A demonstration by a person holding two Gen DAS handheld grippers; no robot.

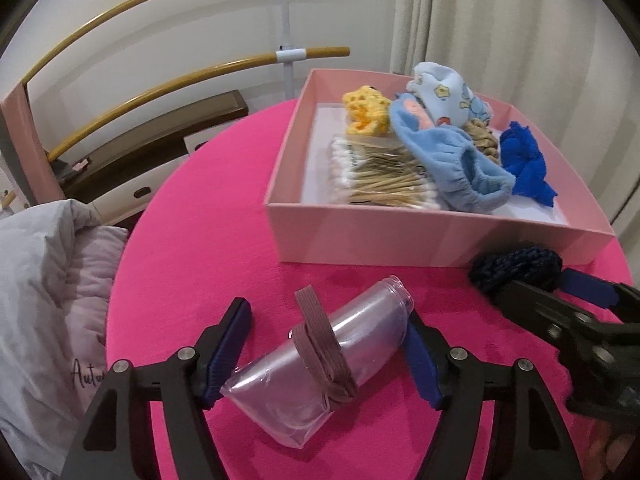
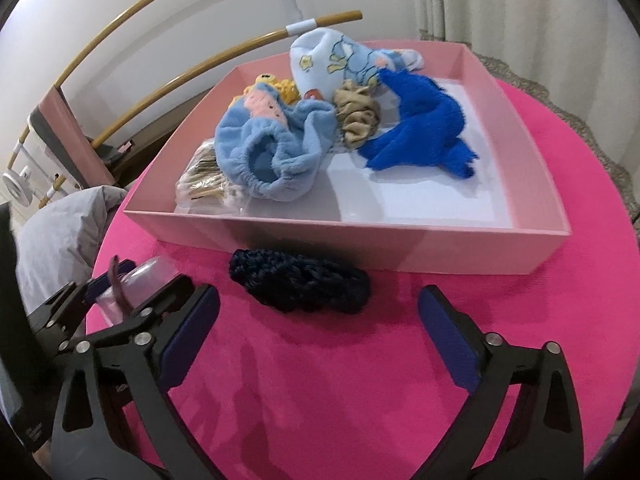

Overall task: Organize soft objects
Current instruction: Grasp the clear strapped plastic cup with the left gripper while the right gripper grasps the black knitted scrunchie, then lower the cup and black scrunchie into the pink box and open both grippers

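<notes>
A pink box on the pink round table holds a light blue fleece headband, a royal blue cloth, a patterned baby sock, a yellow crochet piece, a tan scrunchie and a bag of cotton swabs. My left gripper is open around a clear plastic tube with a brown elastic band lying on the table. My right gripper is open just short of a dark navy knitted scrunchie in front of the box.
The round table has a pink cloth. A grey pillow or bedding lies to the left, below the table edge. Curved wooden rails and a cream curtain stand behind.
</notes>
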